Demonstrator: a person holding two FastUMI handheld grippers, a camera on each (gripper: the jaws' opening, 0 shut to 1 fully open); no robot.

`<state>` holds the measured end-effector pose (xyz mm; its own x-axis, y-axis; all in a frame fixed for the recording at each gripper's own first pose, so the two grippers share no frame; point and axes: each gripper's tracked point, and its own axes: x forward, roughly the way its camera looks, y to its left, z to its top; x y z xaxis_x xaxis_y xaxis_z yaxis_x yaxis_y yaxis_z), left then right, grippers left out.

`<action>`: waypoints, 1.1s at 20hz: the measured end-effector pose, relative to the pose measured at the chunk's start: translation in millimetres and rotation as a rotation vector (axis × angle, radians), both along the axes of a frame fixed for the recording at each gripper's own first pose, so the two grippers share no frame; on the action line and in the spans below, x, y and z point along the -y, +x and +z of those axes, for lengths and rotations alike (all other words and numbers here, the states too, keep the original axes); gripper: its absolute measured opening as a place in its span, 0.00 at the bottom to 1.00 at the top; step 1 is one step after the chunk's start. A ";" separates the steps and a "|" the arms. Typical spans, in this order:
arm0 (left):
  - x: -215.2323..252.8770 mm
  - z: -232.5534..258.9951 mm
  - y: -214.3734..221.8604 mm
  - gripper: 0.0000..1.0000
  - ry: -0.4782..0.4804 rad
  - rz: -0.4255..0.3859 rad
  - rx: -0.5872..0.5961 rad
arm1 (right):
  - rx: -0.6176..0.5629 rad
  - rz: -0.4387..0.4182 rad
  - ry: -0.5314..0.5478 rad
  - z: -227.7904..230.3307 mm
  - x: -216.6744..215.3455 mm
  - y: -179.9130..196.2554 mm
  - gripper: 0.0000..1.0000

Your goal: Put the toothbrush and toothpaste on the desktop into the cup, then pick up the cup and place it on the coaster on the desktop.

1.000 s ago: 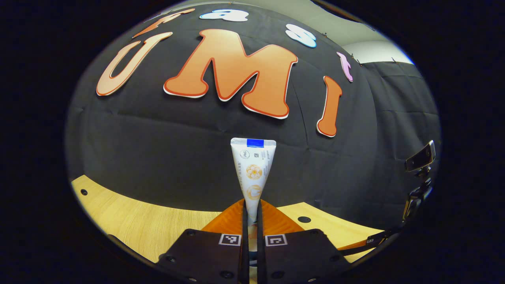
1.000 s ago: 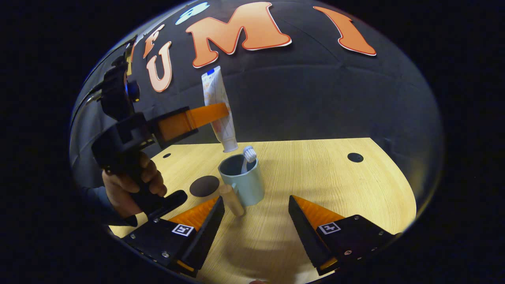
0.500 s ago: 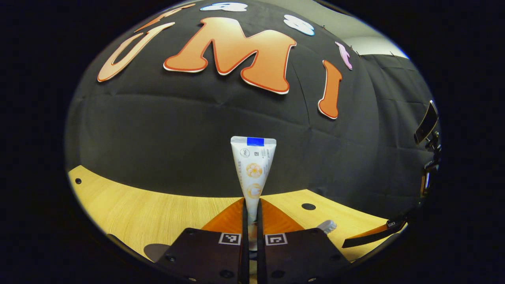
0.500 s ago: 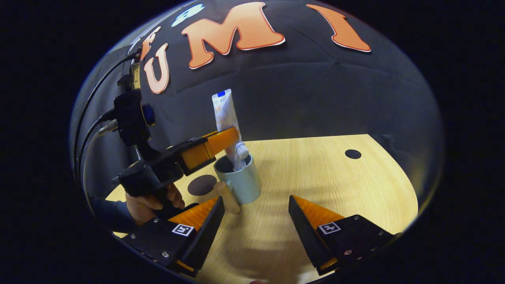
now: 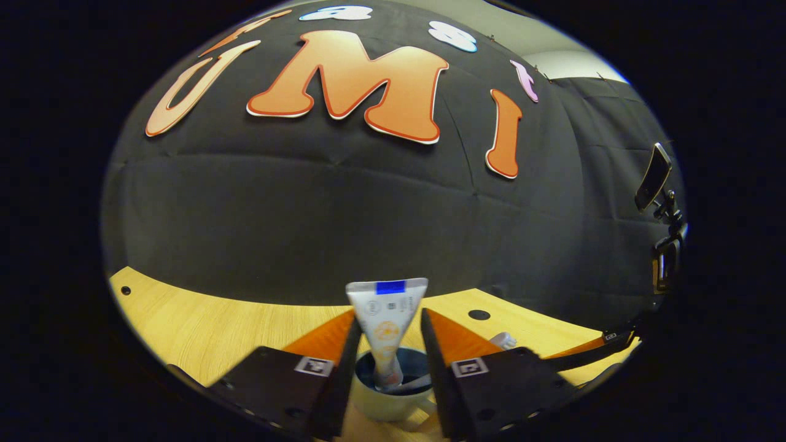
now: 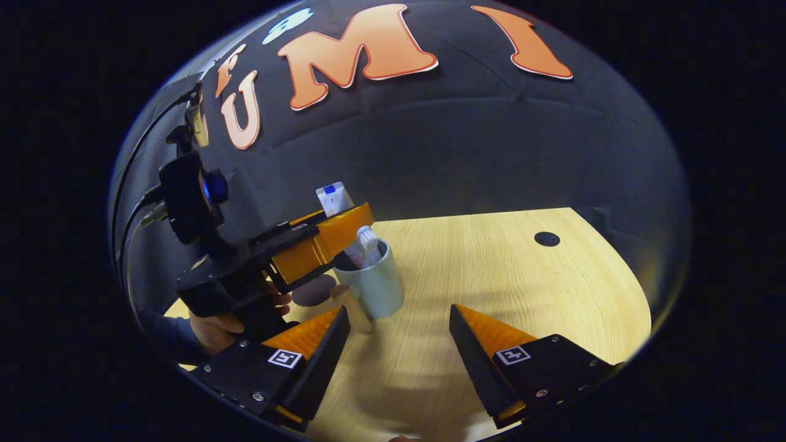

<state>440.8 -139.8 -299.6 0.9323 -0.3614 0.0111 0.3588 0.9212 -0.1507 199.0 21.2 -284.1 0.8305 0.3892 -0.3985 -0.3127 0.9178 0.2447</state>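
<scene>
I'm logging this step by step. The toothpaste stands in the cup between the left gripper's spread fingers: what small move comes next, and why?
Probably lift the left gripper straight up and away. Its jaws are spread, and the toothpaste stands in the cup beside the toothbrush, so both items are in. That would clear the cup for the open right gripper, waiting near its handle.

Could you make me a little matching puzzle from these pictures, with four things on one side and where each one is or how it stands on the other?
Things:
1. toothpaste tube
2. toothbrush
3. coaster
4. right gripper

States:
A. lying flat on the desktop beside the cup
B. standing in the cup, bristle head up
C. jaws spread wide, holding nothing
D. cap end down in the cup, between the left gripper's parted jaws

Pairs: 1-D, 2-B, 3-A, 4-C
</scene>
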 end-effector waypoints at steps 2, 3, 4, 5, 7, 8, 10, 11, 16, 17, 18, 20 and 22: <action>-6.0 3.2 -3.3 0.87 0.002 0.012 0.000 | -0.006 0.003 -0.008 -1.7 -1.0 -1.2 0.99; -10.0 6.5 -5.6 0.88 -0.006 0.018 0.003 | -0.007 0.003 -0.009 -1.7 -1.7 -0.1 0.98; -13.5 8.9 -8.0 0.90 -0.014 0.028 0.009 | -0.007 0.004 -0.008 -1.5 -2.5 -1.3 0.99; -17.4 13.6 -9.2 0.97 -0.015 0.037 0.017 | -0.007 0.006 -0.007 -0.5 -4.0 -1.6 0.98; -23.2 20.4 -12.8 0.97 -0.006 0.053 0.031 | -0.007 0.009 -0.012 -0.9 -6.0 -1.7 0.98; -26.8 25.7 -14.8 0.97 -0.005 0.065 0.043 | -0.007 0.010 -0.016 -0.5 -7.6 -1.7 0.98; -33.9 40.0 -19.9 0.97 -0.015 0.081 0.068 | -0.007 0.020 -0.017 1.3 -14.6 -3.1 0.99; -38.5 45.8 -22.7 0.97 -0.020 0.093 0.078 | -0.006 0.030 -0.014 2.7 -19.5 -3.2 0.98; -62.9 66.6 -41.0 0.97 -0.020 0.136 0.086 | -0.011 0.043 -0.013 4.0 -40.6 4.8 0.99; -68.4 68.7 -44.5 0.97 -0.020 0.150 0.083 | -0.018 0.037 -0.014 3.2 -43.1 7.3 0.98; -74.2 70.8 -50.5 0.97 -0.021 0.159 0.075 | -0.026 0.031 -0.014 2.0 -45.7 10.4 0.98; -87.7 74.8 -62.8 0.97 -0.006 0.186 0.057 | -0.043 0.031 -0.021 0.9 -52.2 16.3 0.98; -101.6 79.6 -77.9 0.97 0.022 0.217 0.034 | -0.060 0.020 -0.037 0.1 -57.7 23.5 0.99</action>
<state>362.9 -38.2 -219.9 0.9875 -0.1528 0.0378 0.1563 0.9803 -0.1206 222.5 78.9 -284.1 0.7969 0.3892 -0.4621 -0.3166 0.9204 0.2292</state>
